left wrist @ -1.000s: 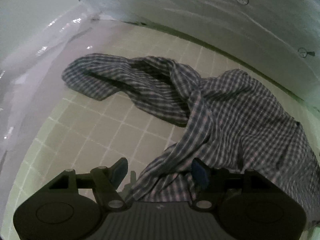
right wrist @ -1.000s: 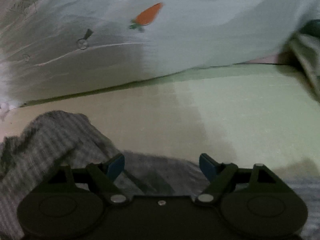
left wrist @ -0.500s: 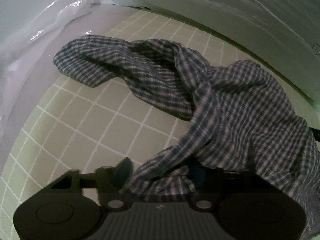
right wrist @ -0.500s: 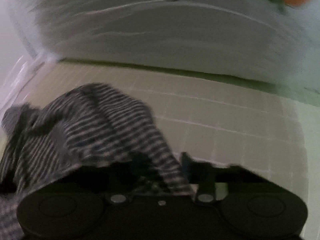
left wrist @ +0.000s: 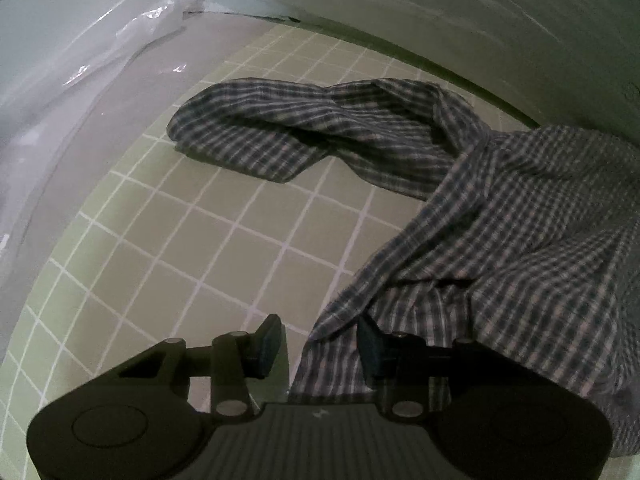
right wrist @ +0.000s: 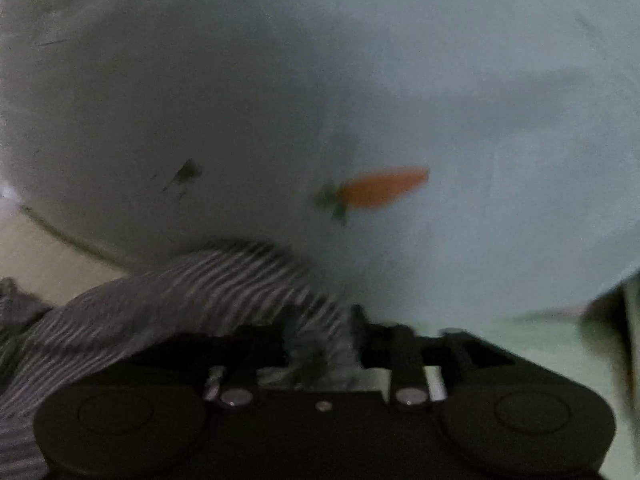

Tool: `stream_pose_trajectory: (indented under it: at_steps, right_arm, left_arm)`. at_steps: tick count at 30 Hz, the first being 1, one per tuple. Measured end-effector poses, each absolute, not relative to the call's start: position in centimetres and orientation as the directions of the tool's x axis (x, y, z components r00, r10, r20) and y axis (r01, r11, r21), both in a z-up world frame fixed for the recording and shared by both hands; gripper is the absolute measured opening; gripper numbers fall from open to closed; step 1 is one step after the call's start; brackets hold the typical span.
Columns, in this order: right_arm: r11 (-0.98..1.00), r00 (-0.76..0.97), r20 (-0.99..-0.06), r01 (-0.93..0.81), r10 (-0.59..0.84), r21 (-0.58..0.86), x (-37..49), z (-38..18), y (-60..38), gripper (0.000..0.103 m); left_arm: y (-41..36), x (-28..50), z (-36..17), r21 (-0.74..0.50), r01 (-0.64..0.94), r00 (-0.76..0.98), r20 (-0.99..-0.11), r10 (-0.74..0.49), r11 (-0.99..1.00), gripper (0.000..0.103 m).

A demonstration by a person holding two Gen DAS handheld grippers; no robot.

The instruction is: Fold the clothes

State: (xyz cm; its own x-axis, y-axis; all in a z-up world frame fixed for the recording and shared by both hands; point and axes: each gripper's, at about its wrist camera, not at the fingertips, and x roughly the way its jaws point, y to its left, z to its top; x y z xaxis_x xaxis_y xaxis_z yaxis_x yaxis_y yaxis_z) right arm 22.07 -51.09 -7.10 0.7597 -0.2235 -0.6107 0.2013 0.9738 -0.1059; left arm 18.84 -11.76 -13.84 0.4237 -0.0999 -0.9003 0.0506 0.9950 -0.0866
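A crumpled blue-and-white checked cotton shirt (left wrist: 520, 220) sprawls across a pale green gridded mat (left wrist: 200, 248) on the tabletop, one sleeve (left wrist: 280, 136) trailing off toward clear plastic sheeting (left wrist: 100, 60) at the mat's far edge. The left tongs (left wrist: 318, 346) have just been closing around a hem edge; the cloth lies between the blue pads (left wrist: 268, 344), but the left pad stands visibly clear of it, so the tongs are still spread rather than pinching. In the blurred right wrist view, the right tongs (right wrist: 320, 340) appear pressed onto a bunched fold of the same shirt (right wrist: 180, 288), which drapes away to the left below a pale sheet printed with an orange carrot (right wrist: 380, 186); their jaws have just been opening a little, yet cloth remains wedged between them.

The step in hand looks like taking two edge points to spread the garment flat. Done well, the left tongs would finish closing on a single layer of hem, then both draw apart evenly, keeping the twisted sleeve from dragging under the body.
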Motion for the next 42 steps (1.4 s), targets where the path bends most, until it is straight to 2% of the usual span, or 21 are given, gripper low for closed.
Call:
stream_pose_trajectory:
  at_steps: [2,4,7,11,13,16,21,24,25,26,27,28,29,30,31,36,42]
  right_arm:
    - [0.974,0.74,-0.641,0.218,-0.203,-0.057,20.7,-8.1,-50.9,0.048]
    - [0.968,0.714,-0.669,0.25,-0.209,-0.036,19.1,-9.1,-50.9,0.062]
    - [0.943,0.677,-0.693,0.331,-0.248,-0.014,16.0,-10.6,-50.1,0.072]
    - [0.893,0.61,-0.738,0.45,-0.289,0.023,10.4,-11.9,-50.0,0.073]
    - [0.859,0.577,-0.752,0.511,-0.319,0.028,7.9,-12.4,-49.3,0.079]
    - [0.805,0.547,-0.77,0.589,-0.328,0.075,3.9,-12.8,-48.8,0.083]
    - [0.776,0.556,-0.805,0.594,-0.207,0.212,0.7,-14.2,-47.8,0.083]
    - [0.789,0.583,-0.801,0.552,-0.135,0.269,1.7,-15.1,-47.1,0.082]
    - [0.796,0.585,-0.799,0.546,-0.138,0.262,1.9,-15.2,-46.9,0.081]
    - [0.805,0.586,-0.798,0.538,-0.145,0.249,2.3,-15.4,-46.6,0.079]
    - [0.815,0.587,-0.796,0.529,-0.15,0.236,2.7,-15.5,-46.5,0.072]
    - [0.828,0.589,-0.794,0.514,-0.151,0.225,3.0,-15.5,-46.4,0.053]
    - [0.838,0.592,-0.792,0.5,-0.148,0.218,3.2,-15.4,-46.4,0.041]
    - [0.844,0.598,-0.789,0.487,-0.137,0.223,3.1,-15.3,-46.6,0.017]
    - [0.849,0.607,-0.784,0.475,-0.127,0.23,2.9,-15.1,-46.8,0.006]
    - [0.868,0.673,-0.71,0.461,-0.207,0.184,-1.1,-10.2,-47.7,0.004]
    - [0.86,0.757,-0.574,0.482,-0.313,0.168,-7.0,-0.8,-49.6,0.004]
  left_arm:
    - [-11.6,18.5,-14.0,-0.084,0.052,0.417,-0.904,-0.098,0.995,0.045]
    - [-11.4,18.2,-14.1,-0.081,0.051,0.41,-0.907,-0.095,0.995,0.045]
    - [-10.7,17.6,-14.2,-0.076,0.045,0.398,-0.913,-0.087,0.996,0.053]
    - [-10.1,16.4,-14.1,-0.07,0.039,0.391,-0.917,-0.08,0.997,0.055]
    - [-9.8,15.7,-14.0,-0.074,0.04,0.388,-0.918,-0.084,0.996,0.055]
    - [-9.5,14.2,-13.9,-0.082,0.057,0.378,-0.921,-0.098,0.995,0.055]
    - [-9.5,11.8,-14.1,-0.096,0.121,0.353,-0.926,-0.133,0.988,0.055]
    - [-9.8,10.5,-14.5,-0.094,0.169,0.35,-0.925,-0.148,0.981,0.053]
    - [-9.9,10.1,-14.6,-0.085,0.179,0.358,-0.922,-0.146,0.98,0.051]
    - [-10.0,9.9,-14.6,-0.075,0.189,0.367,-0.92,-0.141,0.979,0.044]
    - [-9.9,9.6,-14.6,-0.071,0.195,0.374,-0.917,-0.141,0.978,0.028]
    - [-9.9,9.4,-14.6,-0.07,0.198,0.38,-0.914,-0.142,0.978,0.016]
    - [-9.6,9.3,-14.5,-0.078,0.197,0.384,-0.911,-0.15,0.977,0.001]
    - [-9.3,9.1,-14.6,-0.093,0.195,0.387,-0.908,-0.163,0.976,0.001]
    - [-8.9,8.9,-14.3,-0.101,0.19,0.394,-0.903,-0.17,0.977,0.001]
    - [-6.2,7.5,-12.2,-0.128,0.156,0.448,-0.874,-0.185,0.979,0.0]
    - [-0.1,5.1,-4.8,-0.158,0.064,0.593,-0.788,-0.165,0.985,0.001]
